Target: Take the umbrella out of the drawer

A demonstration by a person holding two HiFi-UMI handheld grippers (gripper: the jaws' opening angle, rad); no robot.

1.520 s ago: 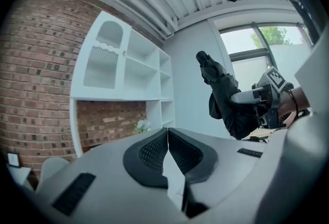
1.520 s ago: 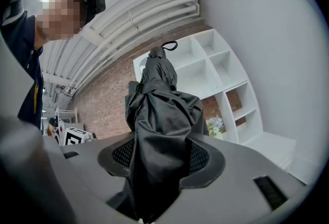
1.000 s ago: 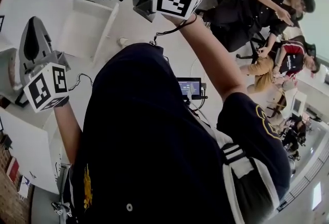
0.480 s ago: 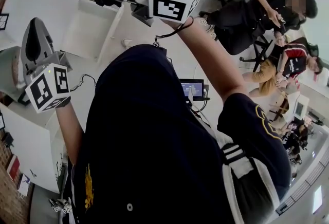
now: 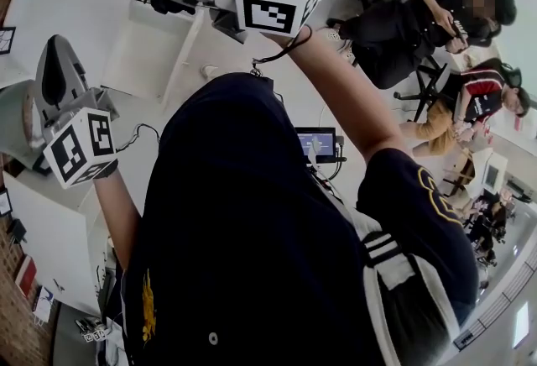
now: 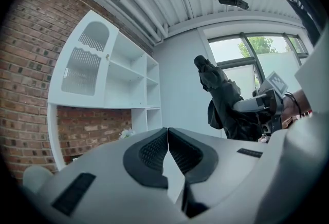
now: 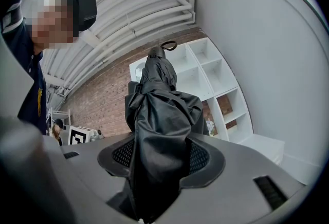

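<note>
- Black cloth fills the right gripper (image 7: 160, 155). Its jaws stand partly apart and are clamped on the folded umbrella (image 7: 162, 107), with the pads pressing into the bunched canopy.
- To judge by the loose, glossy folds, the umbrella should be light, soft on the outside and stiff only along its hidden shaft. The slick fabric could slide in the pads, so a hold where the bundle is tightest, or on the handle, looks safest.
- Beyond the pads the umbrella runs away from the gripper and ends near a small loop (image 7: 168, 45). It hangs free in the air, and no view shows a drawer.
- The left gripper (image 6: 167, 148) has its jaws pressed together with nothing between them. It is well apart from the umbrella.
- Farther out, a white shelf unit (image 7: 218, 79) stands against a brick wall (image 7: 103, 99).
</note>
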